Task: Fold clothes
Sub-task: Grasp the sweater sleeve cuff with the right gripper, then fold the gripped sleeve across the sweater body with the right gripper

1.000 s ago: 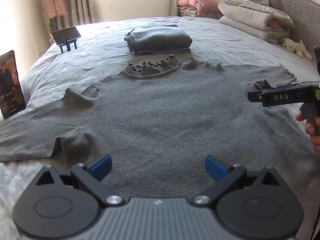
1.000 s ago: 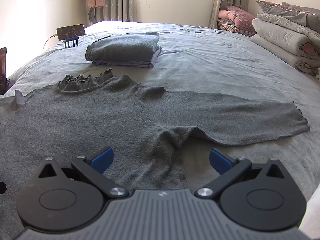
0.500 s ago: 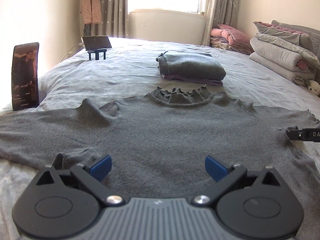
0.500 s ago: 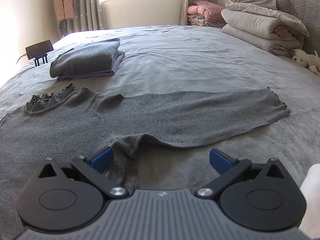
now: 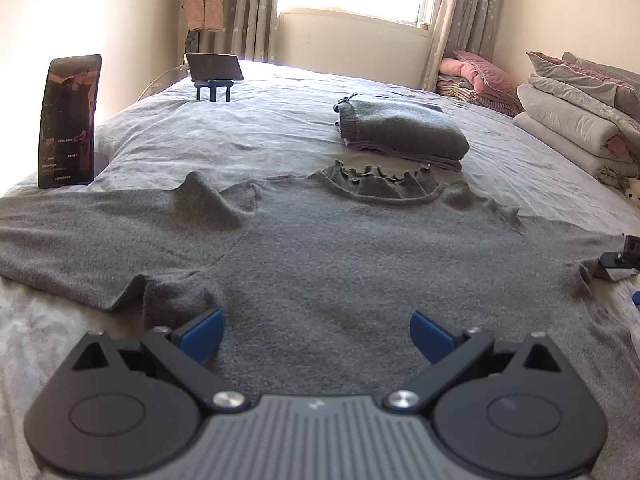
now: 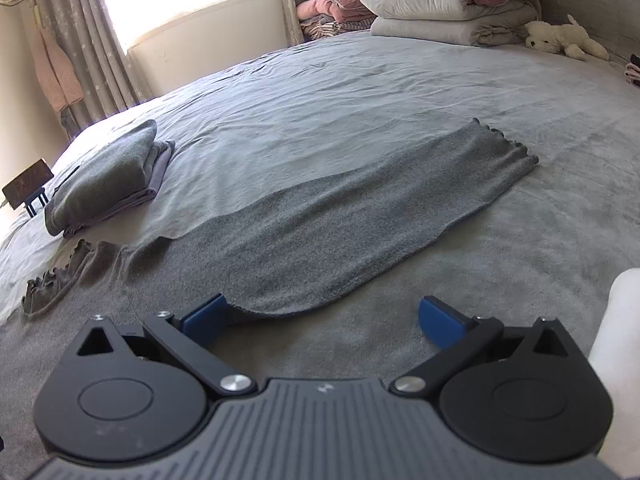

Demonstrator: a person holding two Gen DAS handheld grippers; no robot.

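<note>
Both hand-held grippers, L (image 5: 316, 334) & R (image 6: 322, 320), gape wide over flat grey sweater (image 5: 340, 264).

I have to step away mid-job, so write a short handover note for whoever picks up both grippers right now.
Left gripper: open, empty, low over the lower body of the grey sweater.
Right gripper: open, empty, at the underside of the right sleeve.
Sweater lies spread flat on the bed, both sleeves out, frilled collar toward the window.
Done: a folded stack sits beyond the collar.
Left: every fold of this sweater; nothing gripped yet.
</note>
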